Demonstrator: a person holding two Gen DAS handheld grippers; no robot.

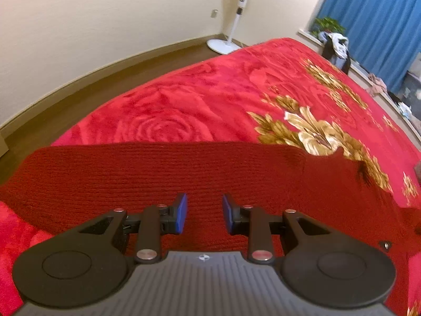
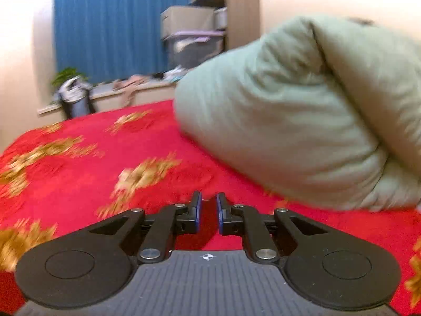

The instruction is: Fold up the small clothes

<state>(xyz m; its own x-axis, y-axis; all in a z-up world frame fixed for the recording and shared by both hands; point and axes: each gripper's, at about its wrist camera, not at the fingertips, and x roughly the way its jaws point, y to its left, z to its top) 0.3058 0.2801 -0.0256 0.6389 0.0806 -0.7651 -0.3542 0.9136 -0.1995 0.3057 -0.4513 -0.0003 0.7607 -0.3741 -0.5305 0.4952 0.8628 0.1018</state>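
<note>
A dark red knit garment [image 1: 158,173] lies spread flat across the red flowered blanket [image 1: 210,92] in the left wrist view. My left gripper [image 1: 204,212] hangs just above its near part, blue pads apart, with nothing between them. The garment's right end runs off to the frame's right edge. In the blurred right wrist view, my right gripper [image 2: 208,212] is low over the blanket [image 2: 79,184]. Its jaws are drawn to a narrow slit, and a dark red sliver of the garment's colour sits in it.
A bulky pale green duvet [image 2: 302,118] lies on the bed just ahead and to the right of my right gripper. Beyond the bed's far edge are wood floor [image 1: 79,92], a white standing fan [image 1: 236,13], blue curtains [image 1: 376,21] and a cluttered windowsill [image 1: 336,47].
</note>
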